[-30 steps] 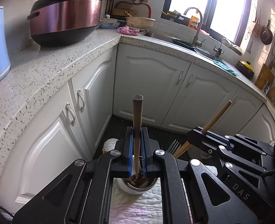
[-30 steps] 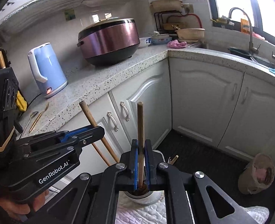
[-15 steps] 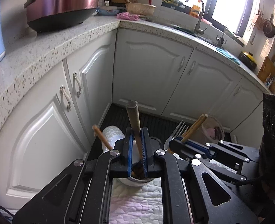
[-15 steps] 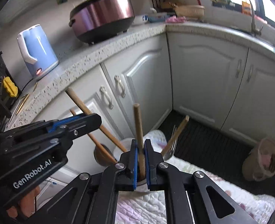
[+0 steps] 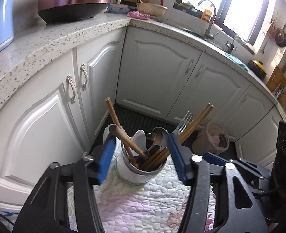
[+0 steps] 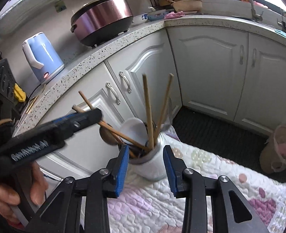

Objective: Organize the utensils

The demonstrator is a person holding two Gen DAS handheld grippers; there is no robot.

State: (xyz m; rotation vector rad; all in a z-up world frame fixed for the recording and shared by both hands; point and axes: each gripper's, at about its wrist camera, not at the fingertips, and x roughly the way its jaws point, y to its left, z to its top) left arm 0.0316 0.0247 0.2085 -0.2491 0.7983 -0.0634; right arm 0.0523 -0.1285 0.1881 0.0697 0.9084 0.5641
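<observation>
A home kitchen, lived in and in daily use.

A speckled stone bench (image 5: 108, 29) wraps the corner over white panelled cabinet doors (image 5: 158, 73) with metal handles. On it stand a rice cooker (image 6: 102, 19) and a blue electric kettle (image 6: 41, 56); a sink tap (image 5: 211, 19) sits under the window (image 5: 244, 9), with pans and boards along the far wall (image 5: 279, 38).
</observation>
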